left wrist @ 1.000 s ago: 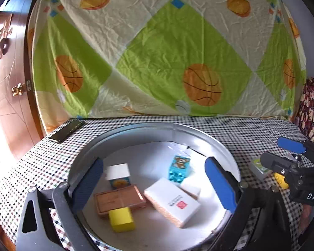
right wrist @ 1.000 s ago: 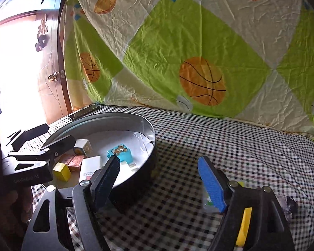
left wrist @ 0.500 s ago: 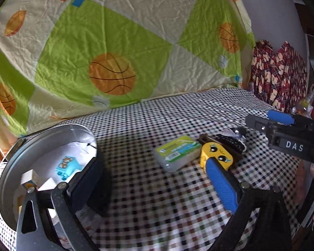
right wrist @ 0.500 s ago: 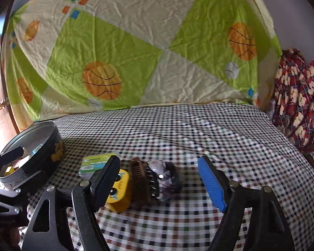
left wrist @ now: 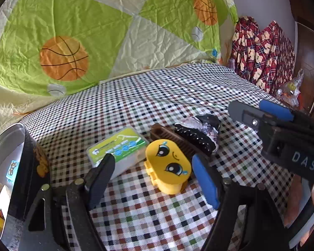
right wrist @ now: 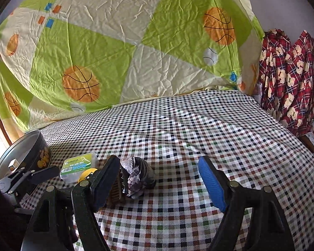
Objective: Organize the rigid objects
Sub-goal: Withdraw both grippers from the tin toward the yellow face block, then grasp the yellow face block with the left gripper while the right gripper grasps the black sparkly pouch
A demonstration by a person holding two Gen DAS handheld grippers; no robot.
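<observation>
Left wrist view is showing white letters "DAS" printed on the body of the right gripper (left wrist: 261, 113), which is reaching in from the right over the checkered tablecloth (left wrist: 157, 213); its own jaw spacing cannot be told from here. The left gripper (left wrist: 155, 179) is hovering with its jaws spread wide and empty, the yellow face box (left wrist: 169, 165) sitting between them on the cloth with its cartoon eyes facing up and its long axis running from the near-right toward the far-left. Just beside it on the left, a clear case with a green label (left wrist: 117, 148) is lying flat, long axis running toward the far-right; its print is too small to read. Behind the yellow box, a brown comb (left wrist: 173, 138) and a dark hair clip (left wrist: 198, 133) are lying touching each other. At the left edge, the round metal tin (left wrist: 16, 138) is holding small blocks, seen only partly. Right wrist view is showing the right gripper (right wrist: 159, 179) with its jaws spread and nothing between them but cloth, the hair clip (right wrist: 136, 177) resting just inside its left finger; this view alone is revealing a barcode on the green-label case (right wrist: 79, 165) and the yellow print on the tin's (right wrist: 37, 152) black outer wall.
</observation>
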